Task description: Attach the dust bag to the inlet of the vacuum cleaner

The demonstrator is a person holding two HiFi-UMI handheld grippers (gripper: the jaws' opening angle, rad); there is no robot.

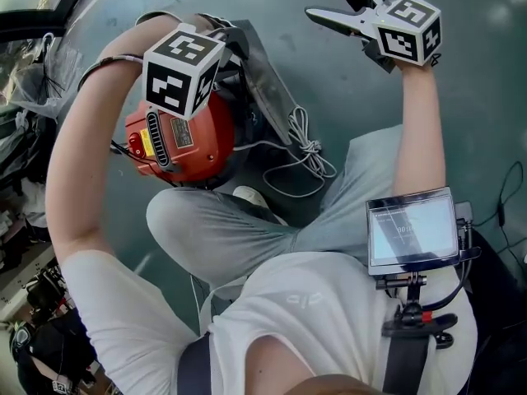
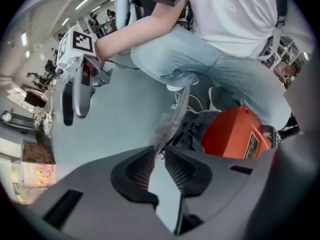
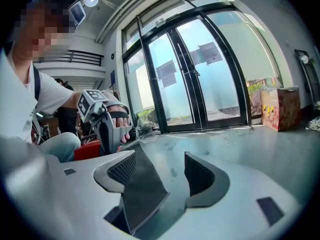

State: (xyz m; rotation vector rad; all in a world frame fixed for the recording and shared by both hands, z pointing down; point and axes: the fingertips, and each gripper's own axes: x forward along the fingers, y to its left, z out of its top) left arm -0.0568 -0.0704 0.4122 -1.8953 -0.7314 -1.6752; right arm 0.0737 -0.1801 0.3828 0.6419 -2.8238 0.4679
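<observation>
While left claw (image 2: 159, 154) clamps dust bag (image 2: 172, 119) beside vacuum cleaner (image 2: 235, 134), right claw (image 3: 160, 156) gapes empty. Aligning bag with inlet likely follows.

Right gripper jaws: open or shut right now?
Open. The grey right gripper has its jaws standing well apart, with only bare floor showing between them.

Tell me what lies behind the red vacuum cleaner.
A grey fabric dust bag lies behind the red plastic vacuum cleaner, a coiled white cord beside it. The left gripper covers where they meet; the inlet is hidden.
</observation>
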